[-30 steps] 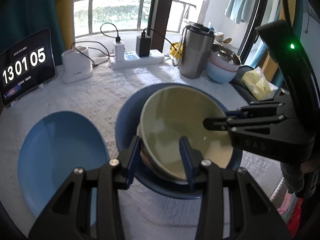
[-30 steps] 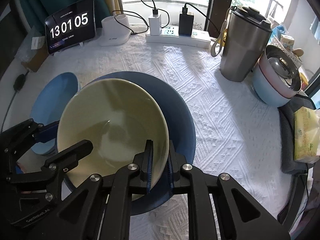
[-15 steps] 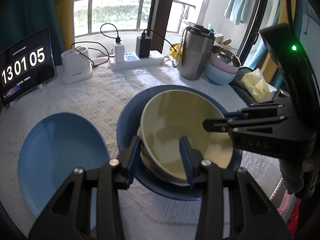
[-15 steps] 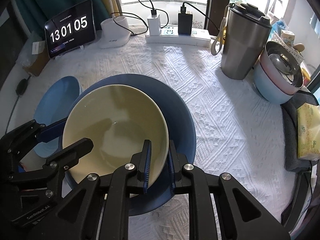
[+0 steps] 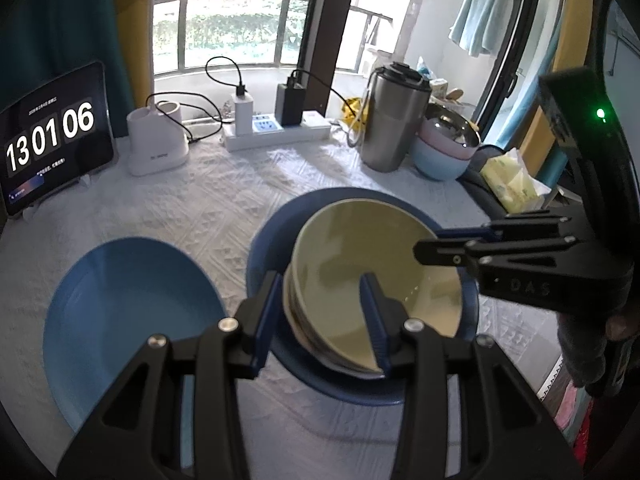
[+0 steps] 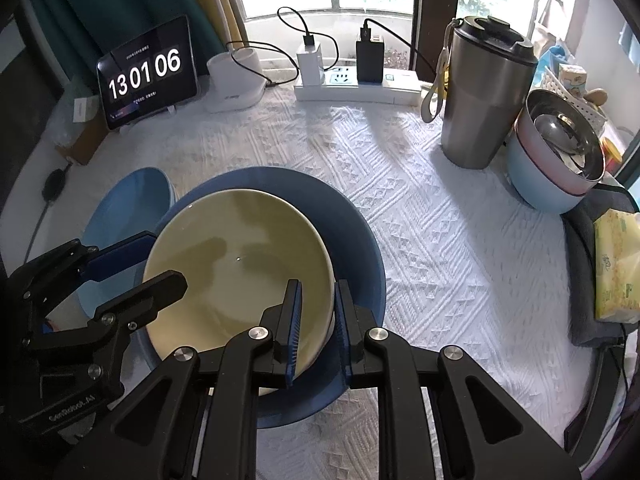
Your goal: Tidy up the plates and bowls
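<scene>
A cream bowl (image 5: 360, 256) (image 6: 240, 264) sits in a dark blue plate (image 5: 272, 236) (image 6: 352, 224) on the white tablecloth. My left gripper (image 5: 322, 312) is open, its fingers astride the bowl's near-left rim. It shows in the right wrist view (image 6: 136, 260) at the bowl's left side. My right gripper (image 6: 318, 320) is open a little, its pads either side of the bowl's right rim, apart from it. It shows in the left wrist view (image 5: 456, 246). A light blue plate (image 5: 128, 312) (image 6: 128, 200) lies to the left.
A steel tumbler (image 6: 484, 96), a stack of pastel bowls with a steel one on top (image 6: 556, 168), a tissue pack (image 6: 616, 264), a power strip with chargers (image 6: 356, 84), a white device (image 6: 236, 80) and a tablet clock (image 6: 148, 76) line the far and right sides.
The cream bowl has come down into the dark blue plate. My right gripper has opened off its rim. The clock changed from 13:01:05 to 13:01:06.
</scene>
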{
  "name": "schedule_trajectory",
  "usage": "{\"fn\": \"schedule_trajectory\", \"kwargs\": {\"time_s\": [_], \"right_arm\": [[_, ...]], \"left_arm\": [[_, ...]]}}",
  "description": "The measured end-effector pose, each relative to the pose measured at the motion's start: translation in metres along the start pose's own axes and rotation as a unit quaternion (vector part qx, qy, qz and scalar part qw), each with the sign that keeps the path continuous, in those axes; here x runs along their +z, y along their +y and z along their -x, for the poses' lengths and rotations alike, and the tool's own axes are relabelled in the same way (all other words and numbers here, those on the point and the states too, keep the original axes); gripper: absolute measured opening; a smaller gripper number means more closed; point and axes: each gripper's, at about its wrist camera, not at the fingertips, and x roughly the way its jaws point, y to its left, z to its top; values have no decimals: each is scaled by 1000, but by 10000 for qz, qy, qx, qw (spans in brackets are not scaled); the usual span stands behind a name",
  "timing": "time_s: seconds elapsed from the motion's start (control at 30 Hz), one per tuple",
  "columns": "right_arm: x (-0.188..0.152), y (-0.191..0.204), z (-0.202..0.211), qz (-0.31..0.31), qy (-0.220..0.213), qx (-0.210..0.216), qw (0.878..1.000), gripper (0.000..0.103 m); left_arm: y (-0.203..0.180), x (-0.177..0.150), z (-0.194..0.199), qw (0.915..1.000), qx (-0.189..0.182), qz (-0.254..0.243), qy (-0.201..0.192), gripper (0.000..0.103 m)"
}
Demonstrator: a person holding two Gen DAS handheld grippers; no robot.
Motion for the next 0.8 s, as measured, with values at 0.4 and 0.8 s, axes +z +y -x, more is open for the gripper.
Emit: {"fn": "schedule_trajectory", "kwargs": {"time_s": [0.4,0.8], "right_arm": [[0,-6,31,10,-507,68,9987,26],[-6,-35,50,-251,-817,94,9963,27]], "left_arm": [[32,5,14,9990,253,330,-141,42],[37,5,12,9989,285,320,-195,44]]}}
